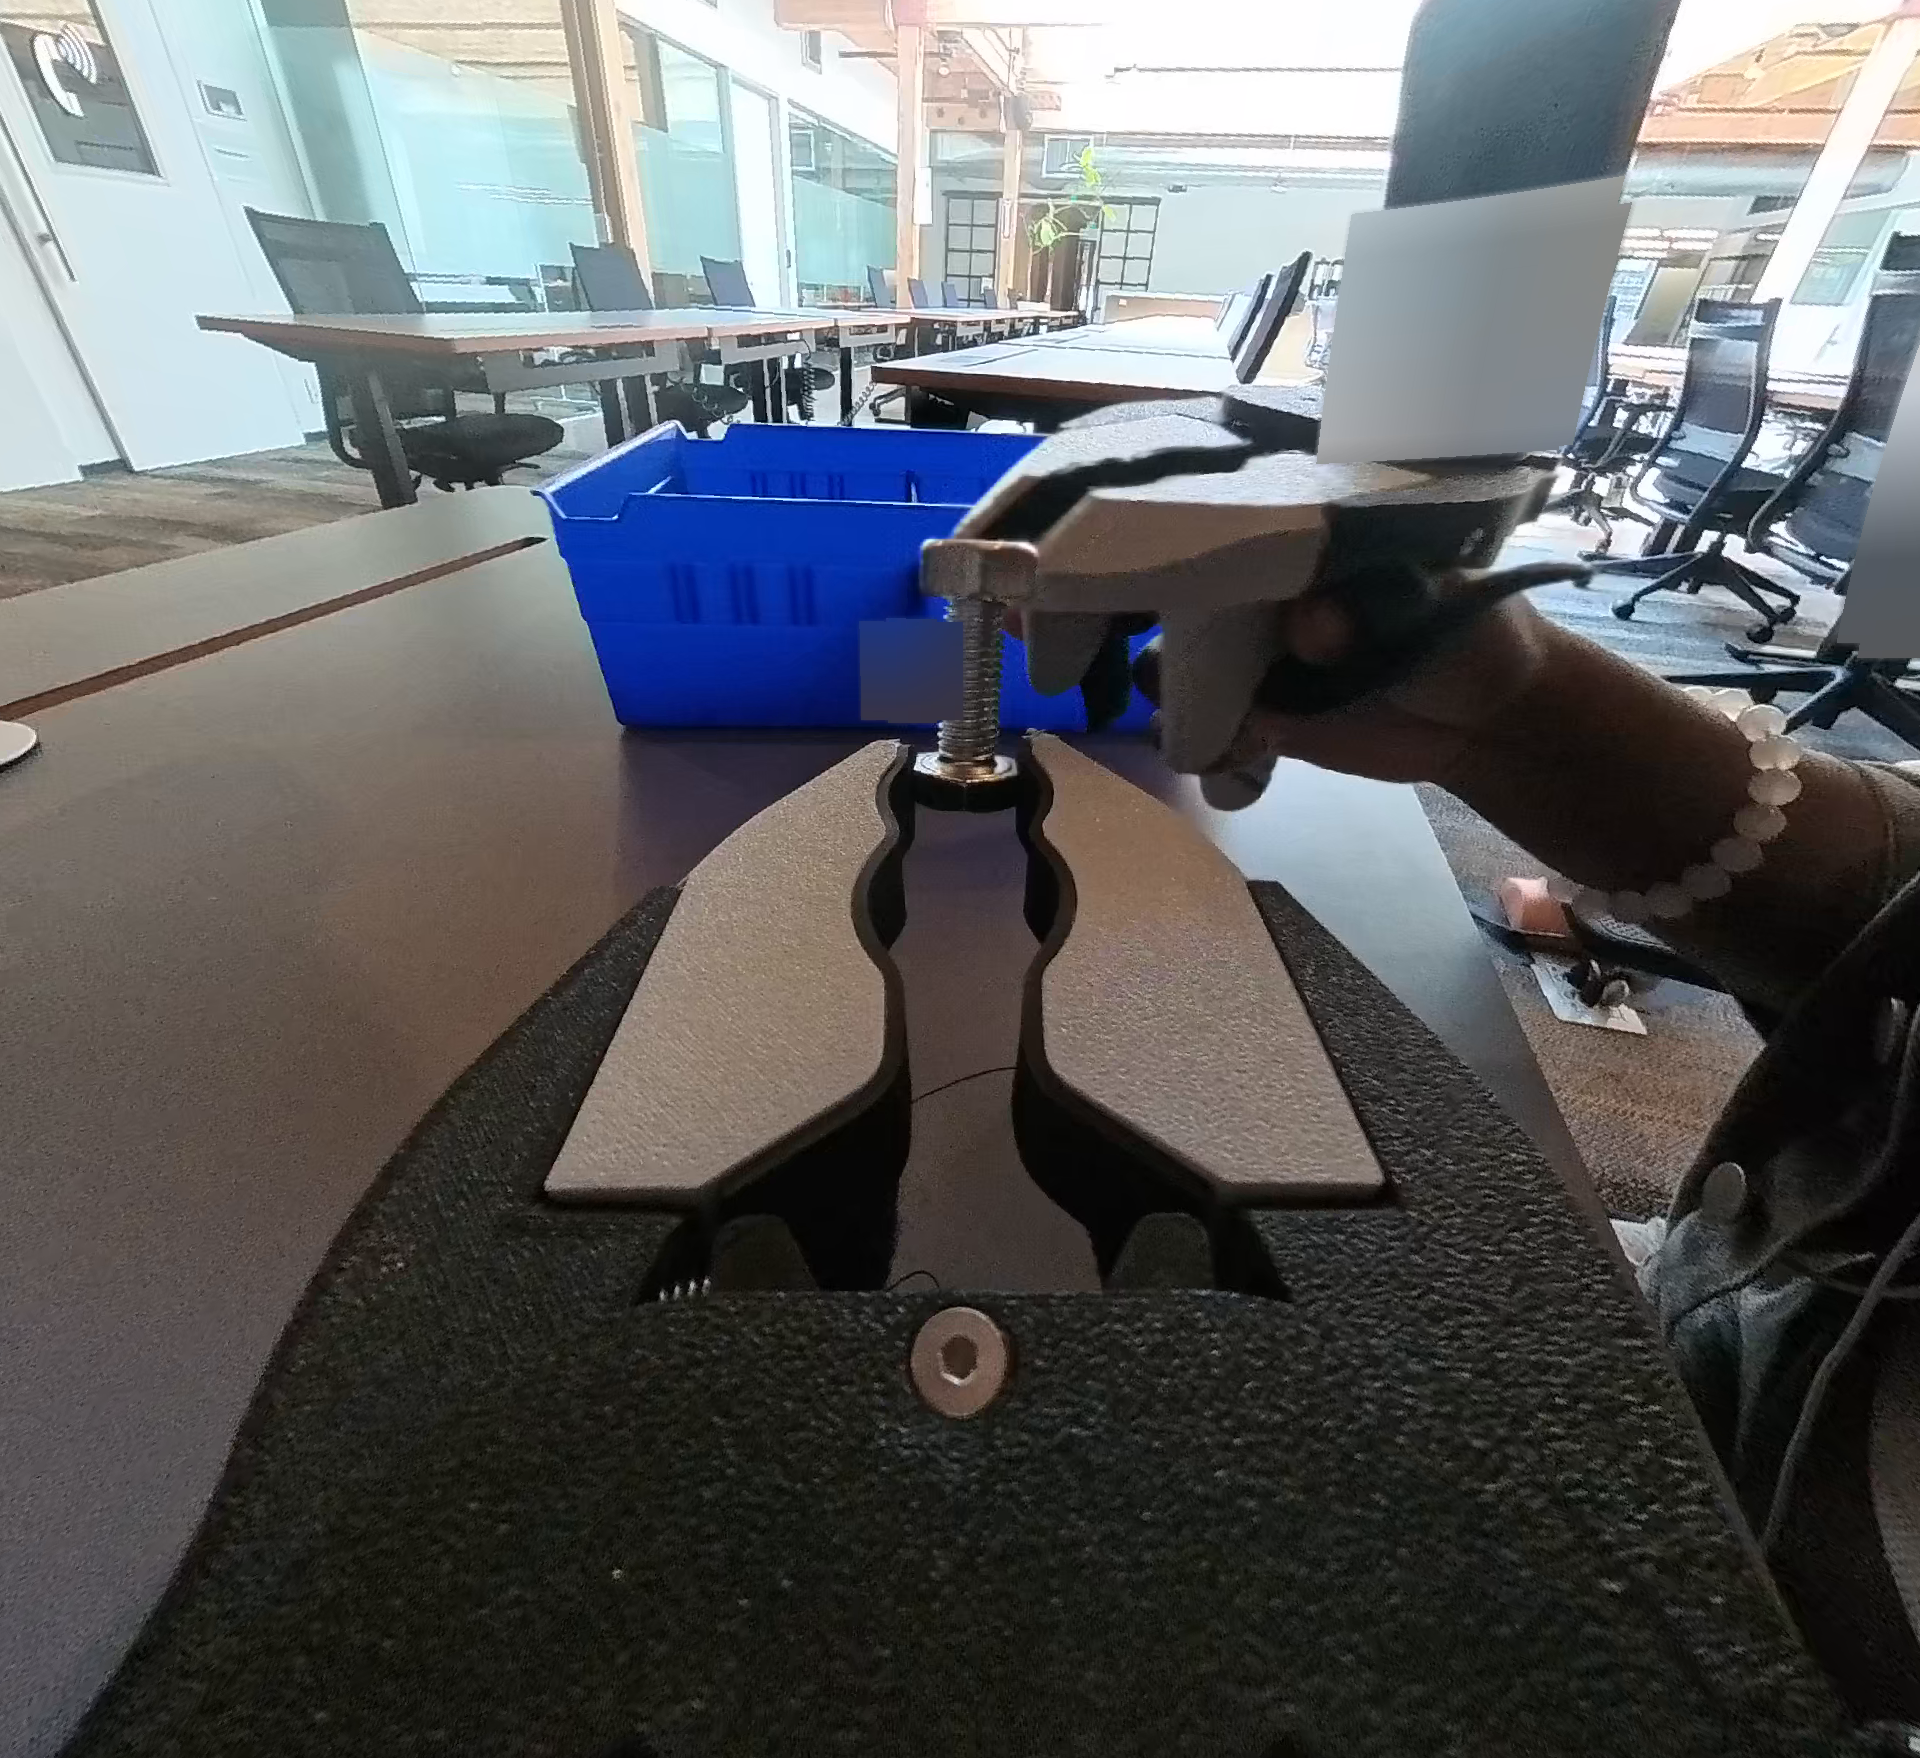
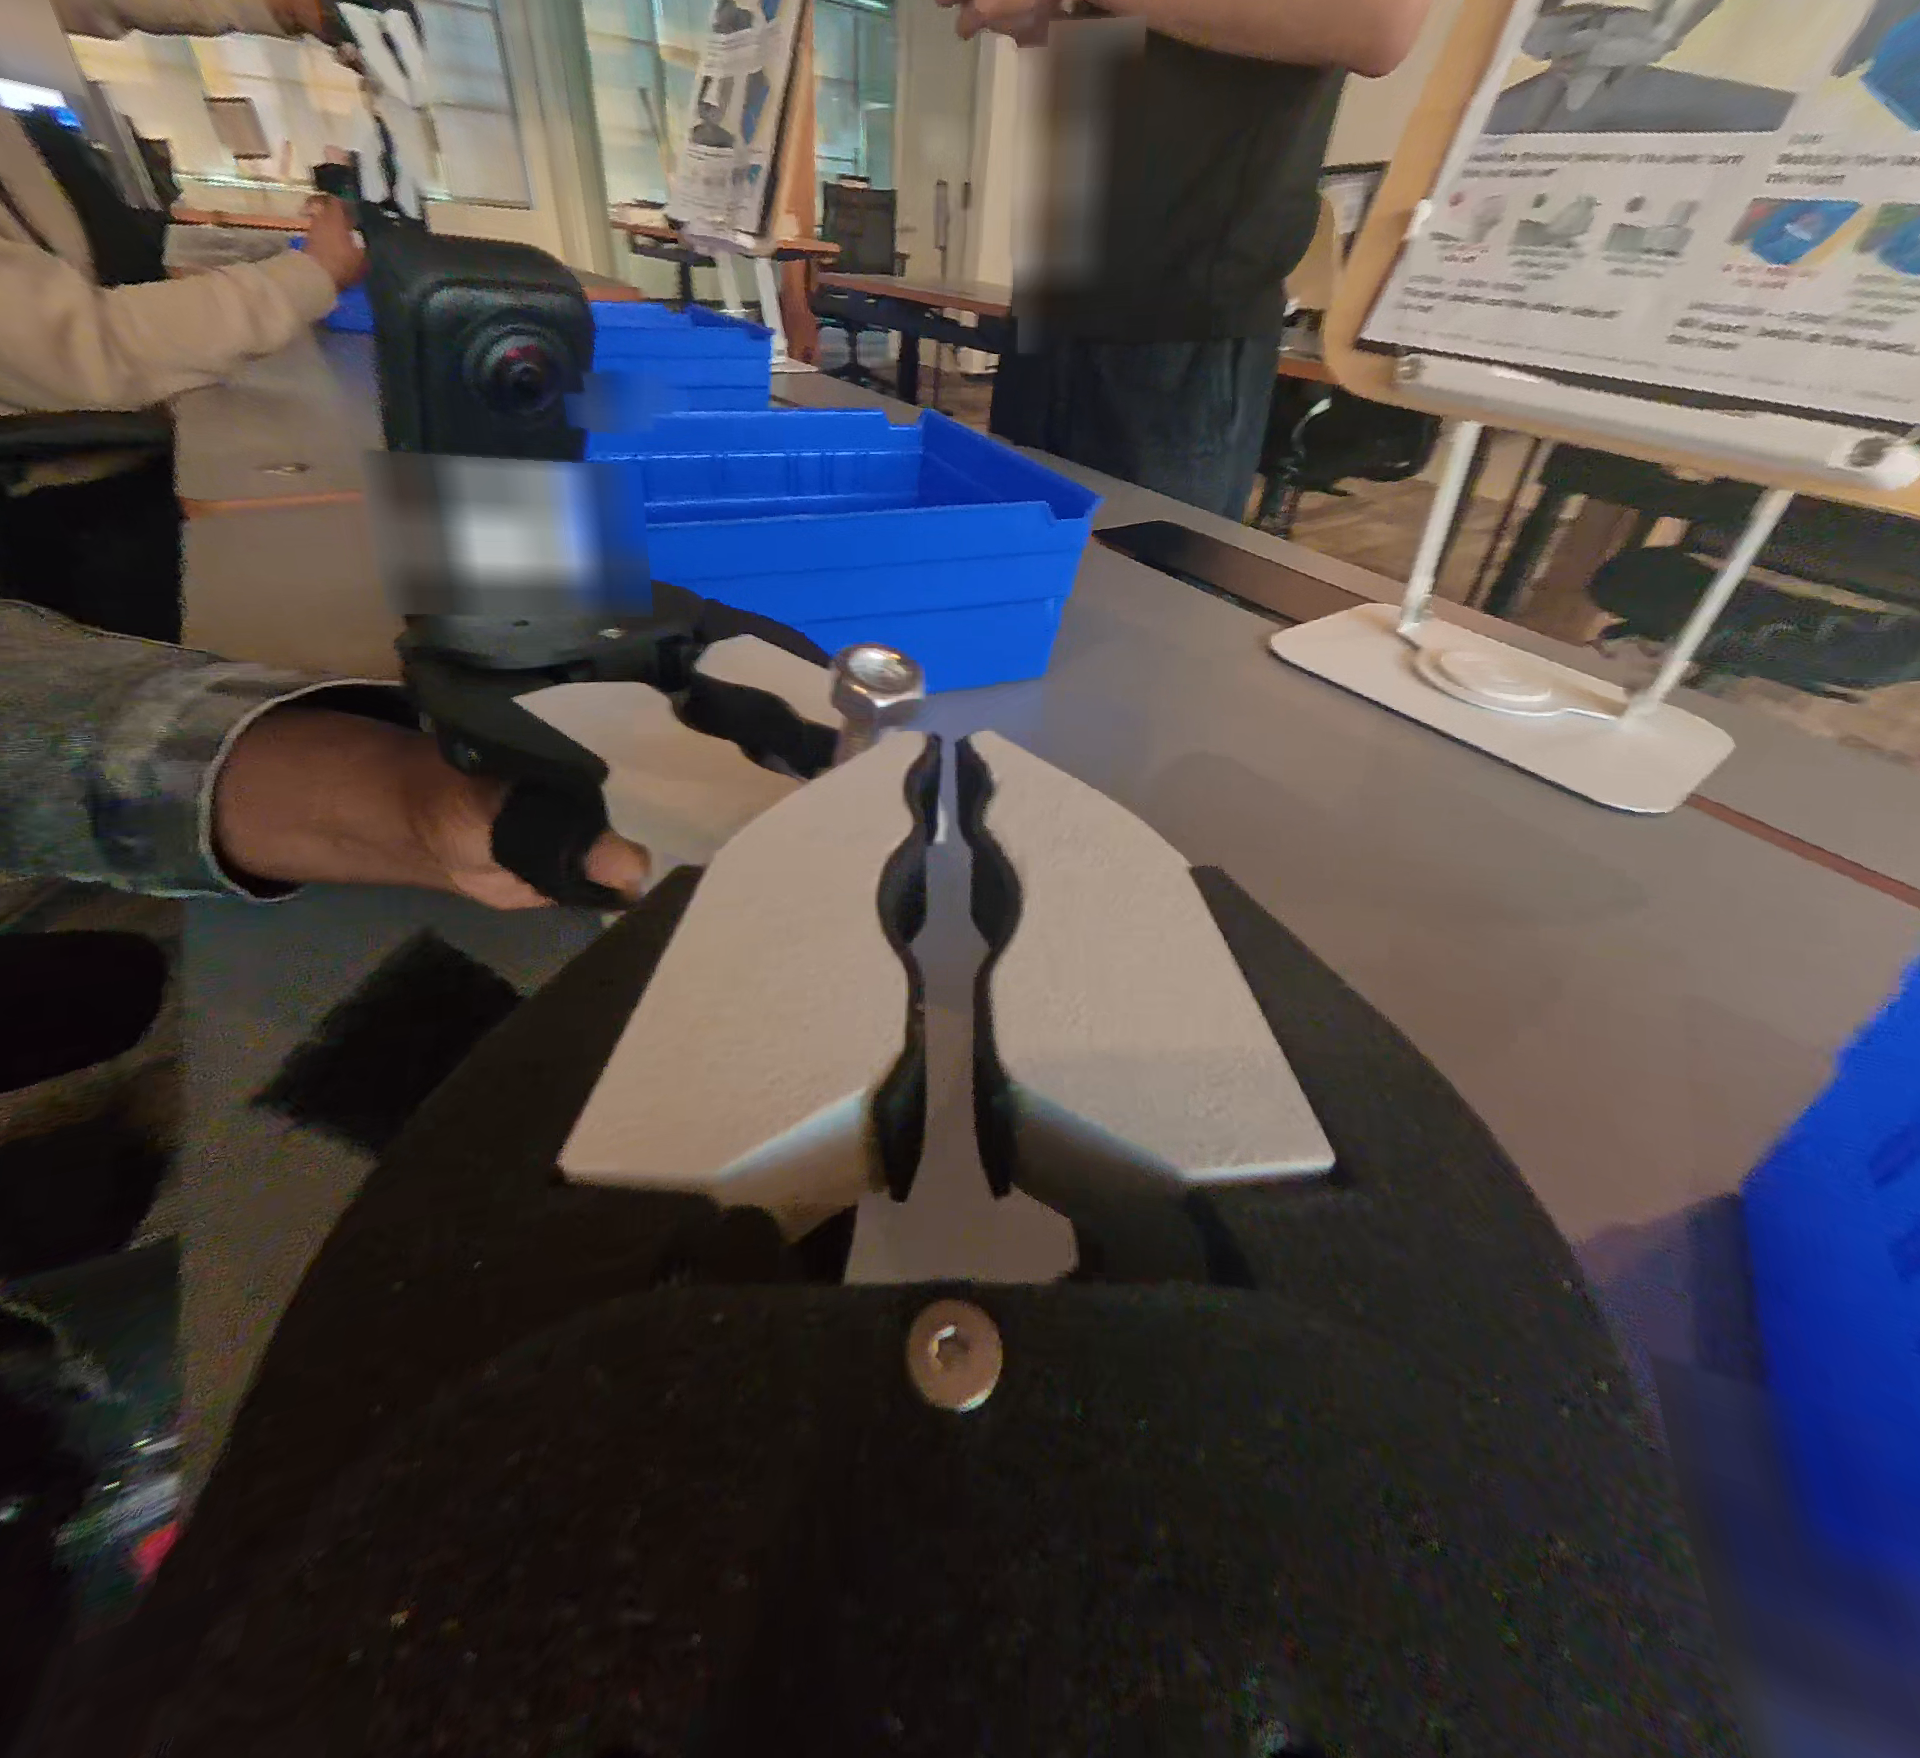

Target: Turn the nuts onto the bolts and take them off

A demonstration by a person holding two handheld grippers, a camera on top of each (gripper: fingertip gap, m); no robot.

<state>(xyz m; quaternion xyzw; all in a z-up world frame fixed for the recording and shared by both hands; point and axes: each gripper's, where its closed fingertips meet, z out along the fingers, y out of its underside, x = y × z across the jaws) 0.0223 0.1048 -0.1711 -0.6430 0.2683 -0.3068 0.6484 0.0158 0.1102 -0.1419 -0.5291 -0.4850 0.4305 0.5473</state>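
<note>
A silver bolt (image 1: 966, 669) stands upright on the dark table (image 1: 312, 877), head up. My left gripper (image 1: 966, 768) is shut on the nut (image 1: 964, 781) at the bolt's lower end, flat on the table. My right gripper (image 1: 1039, 565) comes in from the right at the height of the bolt head (image 1: 977, 562). In the right wrist view, my right gripper (image 2: 948, 747) is almost shut with nothing between its fingers. The bolt head (image 2: 878, 680) sits just left of its tips. The left gripper's fingers (image 2: 623, 752) show behind it.
A blue bin (image 1: 748, 586) stands just behind the bolt, also in the right wrist view (image 2: 862, 545). A sign stand with a white base (image 2: 1496, 700) is on the right. Another blue bin (image 2: 1839, 1293) is near right. A person (image 2: 1195, 150) stands across the table. Both grippers' tips are close together, under 4 cm apart.
</note>
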